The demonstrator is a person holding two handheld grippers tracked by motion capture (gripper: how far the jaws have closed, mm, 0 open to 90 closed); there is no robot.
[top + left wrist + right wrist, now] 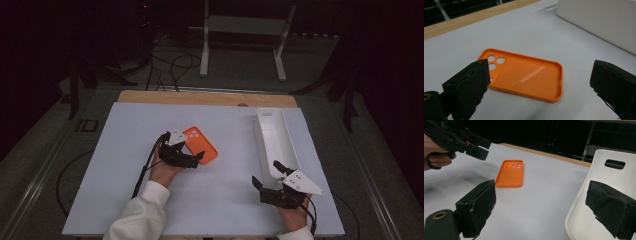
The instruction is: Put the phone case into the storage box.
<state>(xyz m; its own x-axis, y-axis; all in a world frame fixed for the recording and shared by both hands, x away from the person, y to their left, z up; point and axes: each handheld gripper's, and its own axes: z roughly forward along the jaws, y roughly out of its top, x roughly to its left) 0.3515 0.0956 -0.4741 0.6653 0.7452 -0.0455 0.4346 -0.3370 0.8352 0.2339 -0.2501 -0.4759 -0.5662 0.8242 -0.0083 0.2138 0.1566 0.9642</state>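
Observation:
An orange phone case (202, 145) lies inside-up on the white table top (120, 165), left of centre. My left gripper (197, 156) hovers at its near-left edge, open and holding nothing. In the left gripper view the case (524, 77) lies just beyond and between the spread jaws of that gripper (540, 67). My right gripper (265, 172) is open and empty at the front right, by the near end of a long white tray (276, 142). From the right gripper view (541, 187), the case (510, 173) lies farther off, the left gripper (482, 148) above it, and the tray (604, 177) close at right.
A wooden strip (200, 97) runs along the table's far edge. Behind it stand a white metal frame (245, 30) and loose cables (175, 65) on the floor. The tray's white wall (599, 22) rises beyond the case in the left gripper view.

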